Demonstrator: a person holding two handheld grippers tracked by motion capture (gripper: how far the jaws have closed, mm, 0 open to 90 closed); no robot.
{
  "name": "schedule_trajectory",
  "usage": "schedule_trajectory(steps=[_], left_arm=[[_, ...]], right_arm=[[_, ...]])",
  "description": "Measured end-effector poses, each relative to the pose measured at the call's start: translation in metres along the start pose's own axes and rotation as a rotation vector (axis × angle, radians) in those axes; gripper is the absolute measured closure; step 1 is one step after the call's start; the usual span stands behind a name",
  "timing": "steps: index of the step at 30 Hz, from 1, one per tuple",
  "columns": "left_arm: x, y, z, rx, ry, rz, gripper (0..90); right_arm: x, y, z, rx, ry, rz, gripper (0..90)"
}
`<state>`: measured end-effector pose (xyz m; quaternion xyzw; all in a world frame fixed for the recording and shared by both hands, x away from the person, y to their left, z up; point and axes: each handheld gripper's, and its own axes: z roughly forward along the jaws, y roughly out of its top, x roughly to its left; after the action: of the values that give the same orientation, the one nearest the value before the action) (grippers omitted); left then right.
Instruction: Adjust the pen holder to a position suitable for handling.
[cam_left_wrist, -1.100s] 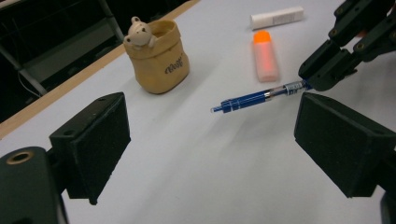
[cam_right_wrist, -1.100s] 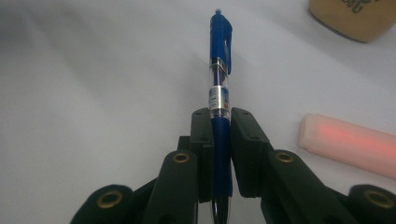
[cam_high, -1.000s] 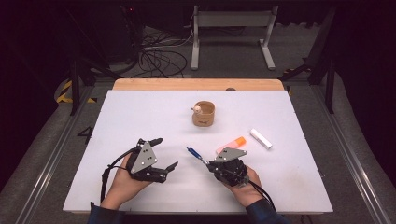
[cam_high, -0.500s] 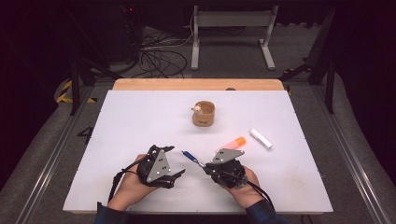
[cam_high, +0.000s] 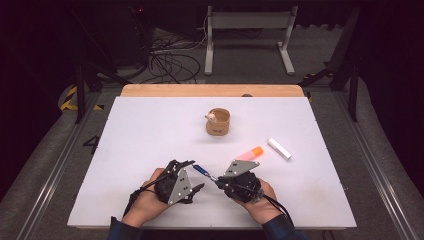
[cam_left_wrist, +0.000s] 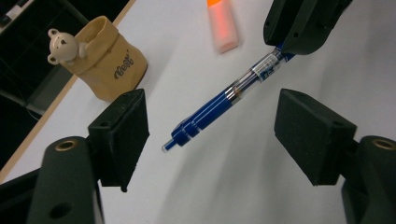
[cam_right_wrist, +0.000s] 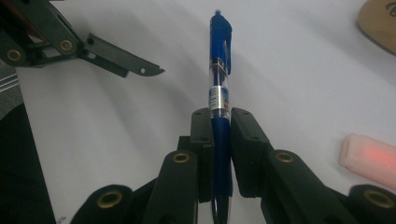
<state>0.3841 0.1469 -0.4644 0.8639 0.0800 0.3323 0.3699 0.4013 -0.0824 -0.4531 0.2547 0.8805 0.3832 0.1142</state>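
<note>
**One pen pinched, the second grip not yet made**

One blue pen (cam_right_wrist: 219, 70) is the work in hand, and it is already lifted clear of the table (cam_high: 150, 130). The right gripper (cam_right_wrist: 220, 154) has its jaws pressed together on the pen's lower barrel, so the clip end sticks out ahead of it, pointing toward the person's left. That half of the job looks done.

The left gripper (cam_left_wrist: 212, 140) is the unfinished half. Its jaws stand apart on either side of the pen's free end and have just been closing; the pads (cam_left_wrist: 123, 126) do not touch the barrel yet, and the pen's push-button tip hangs in the gap between them. Seen from above, the left gripper (cam_high: 192, 175) sits just beside the pen (cam_high: 202, 171), with the right gripper (cam_high: 218, 182) close on the other side. My judgement is that a handover or a two-handed hold is about to be completed: the left jaws must close the rest of the way on the clip end before anything further, such as releasing on the right, can follow.

Farther out on the table lie an orange highlighter (cam_high: 250, 153) and a white stick-shaped thing (cam_high: 279, 148), both untouched. Beyond them stands a small tan pouch (cam_high: 218, 122) with a bear figure at its rim, perhaps where the pen belongs, though that is a guess.
</note>
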Motion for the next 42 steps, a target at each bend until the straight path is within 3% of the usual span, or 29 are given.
schedule_trajectory(steps=[11,20,25,32,42], left_arm=[[-0.01,0.003,0.005,0.006,-0.001,0.077,37.9],[-0.016,0.005,0.009,0.044,0.017,0.139,42.0],[-0.016,0.004,0.01,0.06,0.03,0.136,45.4],[-0.016,0.002,0.011,0.072,0.039,0.165,53.6],[-0.019,0.003,0.011,0.09,0.028,0.185,66.2]], right_arm=[[0.003,0.003,0.0,0.005,0.019,-0.004,80.4],[0.007,0.005,-0.003,-0.002,0.044,-0.014,80.3],[0.008,0.007,-0.005,-0.007,0.056,-0.015,80.4],[0.009,0.007,-0.006,-0.012,0.066,-0.012,80.3],[0.008,0.007,-0.007,-0.018,0.071,-0.01,80.3]])
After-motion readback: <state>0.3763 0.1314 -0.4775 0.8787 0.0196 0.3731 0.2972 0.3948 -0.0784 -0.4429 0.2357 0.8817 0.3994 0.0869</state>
